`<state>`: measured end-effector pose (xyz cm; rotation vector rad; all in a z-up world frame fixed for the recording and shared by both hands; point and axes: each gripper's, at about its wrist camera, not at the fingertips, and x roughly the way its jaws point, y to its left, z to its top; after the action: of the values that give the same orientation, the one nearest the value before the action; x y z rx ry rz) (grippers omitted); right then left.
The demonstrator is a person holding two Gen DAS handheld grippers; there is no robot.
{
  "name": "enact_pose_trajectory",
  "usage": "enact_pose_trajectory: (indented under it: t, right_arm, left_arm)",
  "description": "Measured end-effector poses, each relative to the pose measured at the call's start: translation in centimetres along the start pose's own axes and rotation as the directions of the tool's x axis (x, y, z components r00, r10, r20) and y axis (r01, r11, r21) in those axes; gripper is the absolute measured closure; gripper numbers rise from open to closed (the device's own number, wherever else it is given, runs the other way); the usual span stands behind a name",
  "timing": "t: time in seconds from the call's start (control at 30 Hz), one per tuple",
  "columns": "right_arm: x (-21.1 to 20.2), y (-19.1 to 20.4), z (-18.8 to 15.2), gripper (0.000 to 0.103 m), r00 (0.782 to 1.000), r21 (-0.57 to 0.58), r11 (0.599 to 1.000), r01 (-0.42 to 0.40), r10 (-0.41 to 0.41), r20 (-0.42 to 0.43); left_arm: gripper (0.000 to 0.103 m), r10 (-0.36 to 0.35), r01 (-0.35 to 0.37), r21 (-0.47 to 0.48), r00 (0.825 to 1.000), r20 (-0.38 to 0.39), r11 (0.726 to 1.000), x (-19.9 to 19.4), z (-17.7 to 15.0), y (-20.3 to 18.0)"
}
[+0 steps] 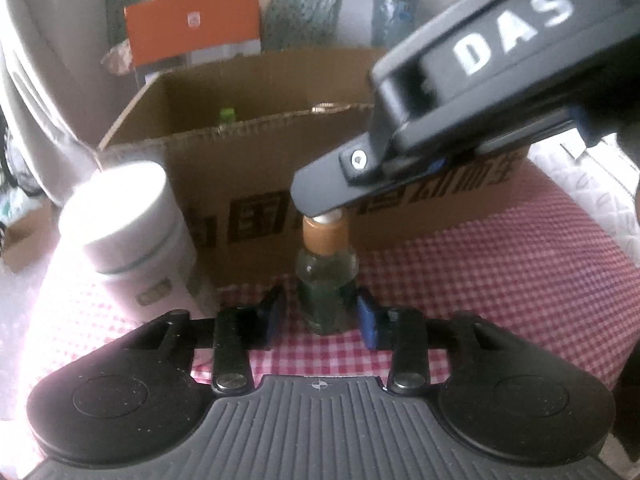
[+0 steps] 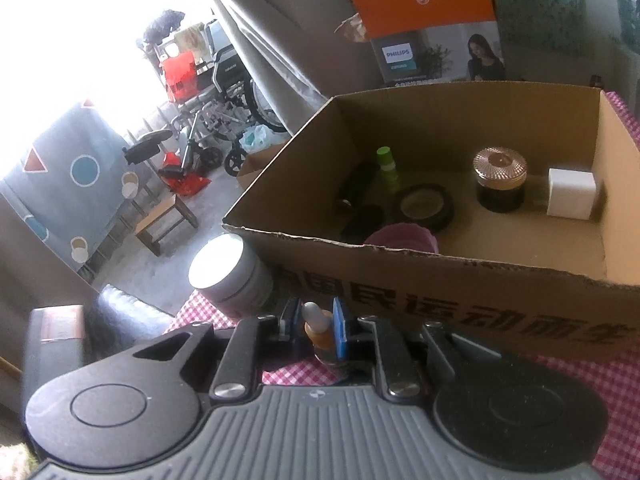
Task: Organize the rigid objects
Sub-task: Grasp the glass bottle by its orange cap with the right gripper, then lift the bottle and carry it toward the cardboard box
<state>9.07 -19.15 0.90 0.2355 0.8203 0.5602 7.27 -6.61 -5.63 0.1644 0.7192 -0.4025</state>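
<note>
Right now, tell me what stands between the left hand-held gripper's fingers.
The small dropper bottle stands between the left hand-held gripper fingers, per the left wrist view.

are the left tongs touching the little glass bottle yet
Apart. The left wrist view shows checkered cloth between each blue pad of the left tongs and the glass bottle; the pads flank the bottle's lower body with a gap on both sides.
</note>
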Motion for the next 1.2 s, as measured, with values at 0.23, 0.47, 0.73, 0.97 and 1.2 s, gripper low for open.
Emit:
enact_pose_trajectory:
  t: [0.23, 0.47, 0.73, 0.97, 1.2]
  right_arm:
    - [-0.8, -0.1, -0.4, 0.085, 1.0, 0.004, 1.0, 0.012, -0.012, 0.0]
    - [-2.2, -0.7, -1.3, 0.084, 0.998, 0.003, 0.998, 0.06, -0.061, 0.011]
    - [-2.4, -1.2, -1.2, 0.084, 0.997, -0.004, 0.997, 0.072, -0.072, 0.009]
    - [-2.7, -1.3, -1.6, 0.084, 0.997, 0.0, 0.998, 0.068, -0.068, 0.019]
    - [-3.0, -1.4, -1.6, 0.085, 0.998, 0.023, 0.998, 0.06, -0.061, 0.019]
  left_arm:
    - [0.072, -0.034, 0.034, -0.021, 0.999, -0.007, 0.999, -0.1, 0.2, -0.7]
    - [0.073, -0.064, 0.064, 0.003, 0.998, -0.014, 0.998, -0.3, 0.2, -2.5]
    - [0.072, -0.044, 0.044, 0.028, 0.999, -0.017, 0.999, 0.1, 0.6, -3.4]
    - [0.073, -0.018, 0.018, 0.019, 1.0, -0.008, 1.0, 0.2, 0.6, -3.8]
    - [0.073, -0.025, 0.025, -0.013, 1.0, -0.014, 1.0, 0.0, 0.6, -4.0]
